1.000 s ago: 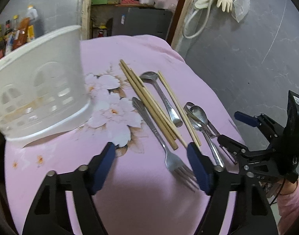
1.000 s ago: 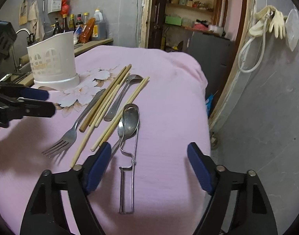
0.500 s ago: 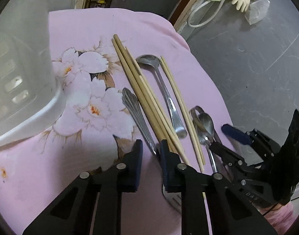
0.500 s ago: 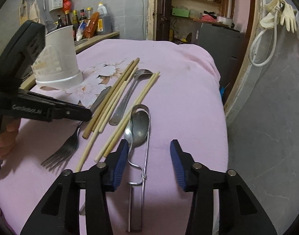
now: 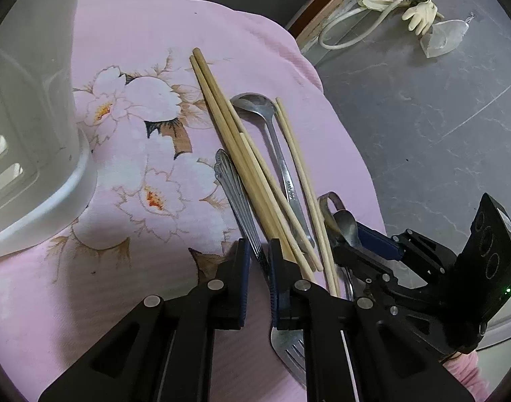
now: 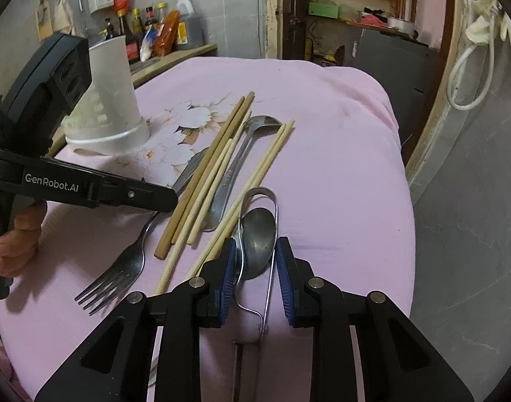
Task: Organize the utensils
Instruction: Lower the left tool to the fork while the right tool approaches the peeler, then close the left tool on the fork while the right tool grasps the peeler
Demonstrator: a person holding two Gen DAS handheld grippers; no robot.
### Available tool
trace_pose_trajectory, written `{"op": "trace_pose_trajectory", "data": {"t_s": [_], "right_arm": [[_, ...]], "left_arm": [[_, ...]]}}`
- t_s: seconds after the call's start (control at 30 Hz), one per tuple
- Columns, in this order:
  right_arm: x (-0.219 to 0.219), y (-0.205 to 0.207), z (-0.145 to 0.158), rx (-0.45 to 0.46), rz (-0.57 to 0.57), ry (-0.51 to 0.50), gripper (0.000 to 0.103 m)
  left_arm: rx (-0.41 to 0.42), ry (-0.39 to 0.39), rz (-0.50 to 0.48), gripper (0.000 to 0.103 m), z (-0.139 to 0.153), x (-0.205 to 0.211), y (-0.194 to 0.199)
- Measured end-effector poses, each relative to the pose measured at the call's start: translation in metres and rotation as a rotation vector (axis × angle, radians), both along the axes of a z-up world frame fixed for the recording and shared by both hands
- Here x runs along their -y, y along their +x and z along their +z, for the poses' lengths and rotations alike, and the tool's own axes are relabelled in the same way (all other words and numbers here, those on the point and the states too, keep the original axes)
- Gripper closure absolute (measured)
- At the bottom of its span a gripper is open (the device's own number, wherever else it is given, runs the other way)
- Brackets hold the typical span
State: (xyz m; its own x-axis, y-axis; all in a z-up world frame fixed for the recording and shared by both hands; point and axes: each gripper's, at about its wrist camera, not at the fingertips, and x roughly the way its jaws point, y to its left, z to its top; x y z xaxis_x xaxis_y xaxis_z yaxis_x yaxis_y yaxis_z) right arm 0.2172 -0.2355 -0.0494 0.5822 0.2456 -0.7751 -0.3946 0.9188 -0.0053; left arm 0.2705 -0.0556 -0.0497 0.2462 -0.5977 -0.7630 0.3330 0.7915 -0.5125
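Note:
Utensils lie on a pink flowered cloth [image 5: 154, 67]. My left gripper [image 5: 258, 259] is shut on the handle of a steel fork [image 5: 237, 197], whose tines [image 6: 111, 278] point at the near edge. My right gripper [image 6: 255, 254] has closed around the bowl of a spoon [image 6: 258, 238] and a wire peeler [image 6: 268, 288]; the pads sit at the spoon's edges. Several wooden chopsticks [image 5: 228, 134] and a second spoon [image 5: 255, 107] lie between them. The white holder [image 6: 111, 100] stands at the left.
The cloth's right edge drops to a grey floor [image 5: 423, 117]. Bottles [image 6: 154, 30] stand on a shelf behind the holder. A doorway with shelves [image 6: 339, 10] lies beyond the table. The left gripper's body [image 6: 54, 107] crosses the right wrist view.
Both grippers have come down onto the utensils and closed: the left from wide open onto the fork handle, the right narrowing around the spoon and peeler.

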Motion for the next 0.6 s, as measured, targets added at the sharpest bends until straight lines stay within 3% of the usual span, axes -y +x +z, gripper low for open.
{"op": "trace_pose_trajectory", "data": {"t_s": [0.27,0.6], "right_arm": [[0.015,0.004,0.005,-0.031,-0.048,0.113,0.084],[0.038,0.004,0.008,0.033,-0.140,0.164,0.084]], "left_arm": [[-0.016,-0.015,0.020,0.097,-0.001,0.003,-0.005],[0.036,0.096,-0.011,0.098,0.006,0.007,-0.029]]}}
